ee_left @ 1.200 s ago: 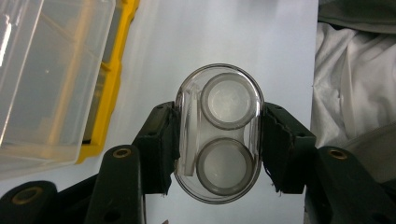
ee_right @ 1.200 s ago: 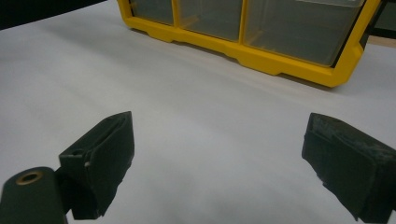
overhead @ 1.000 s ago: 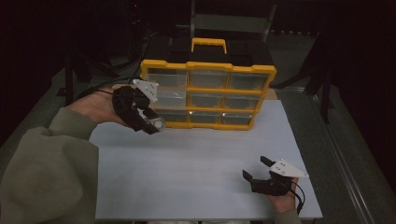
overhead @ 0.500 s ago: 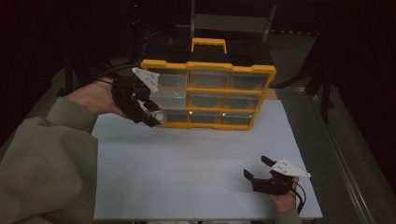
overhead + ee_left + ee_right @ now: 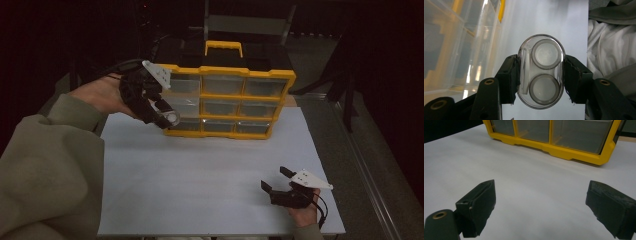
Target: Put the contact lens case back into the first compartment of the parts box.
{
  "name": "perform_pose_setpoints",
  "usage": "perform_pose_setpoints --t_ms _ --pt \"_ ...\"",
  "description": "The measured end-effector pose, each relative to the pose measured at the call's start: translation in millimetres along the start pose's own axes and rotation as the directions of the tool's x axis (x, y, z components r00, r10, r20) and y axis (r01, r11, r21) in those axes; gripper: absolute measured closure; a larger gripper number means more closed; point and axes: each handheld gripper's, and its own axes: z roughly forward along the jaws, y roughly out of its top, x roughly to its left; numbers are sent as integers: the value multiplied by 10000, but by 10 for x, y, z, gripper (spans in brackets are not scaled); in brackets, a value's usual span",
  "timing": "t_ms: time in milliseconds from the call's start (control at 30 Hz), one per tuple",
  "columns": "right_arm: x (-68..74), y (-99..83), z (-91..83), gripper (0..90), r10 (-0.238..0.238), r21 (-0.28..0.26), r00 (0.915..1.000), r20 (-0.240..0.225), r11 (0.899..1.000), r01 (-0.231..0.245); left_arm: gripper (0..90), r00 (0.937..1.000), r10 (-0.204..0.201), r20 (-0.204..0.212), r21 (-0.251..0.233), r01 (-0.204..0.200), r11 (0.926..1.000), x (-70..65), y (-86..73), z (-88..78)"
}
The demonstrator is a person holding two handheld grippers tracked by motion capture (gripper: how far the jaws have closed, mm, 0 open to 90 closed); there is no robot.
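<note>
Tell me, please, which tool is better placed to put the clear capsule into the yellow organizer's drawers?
Left, most likely. The left tool already clamps the clear capsule right beside the drawer organizer. The right tool sits open and empty, low near the table's front edge.

A white tabletop point(image 5: 210, 175) runs across the middle of the room, bright against a dark floor, and a yellow drawer cabinet point(image 5: 227, 102) stands at its far edge with three rows of clear plastic drawers facing the near side. On top of the cabinet sits a black lid with a yellow carry handle point(image 5: 223, 47). Behind it, in the gloom, a grey metal frame point(image 5: 247, 22) rises, and a pale crumpled cloth point(image 5: 611, 42) lies beside the white surface.
</note>
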Motion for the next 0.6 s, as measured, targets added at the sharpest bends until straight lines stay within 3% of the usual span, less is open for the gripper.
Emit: perform_pose_setpoints --t_ms 600 --pt "-32 -2 4 97 148 -20 9999 -89 9999 -148 499 9991 -111 -418 -117 106 9999 126 164 -162"
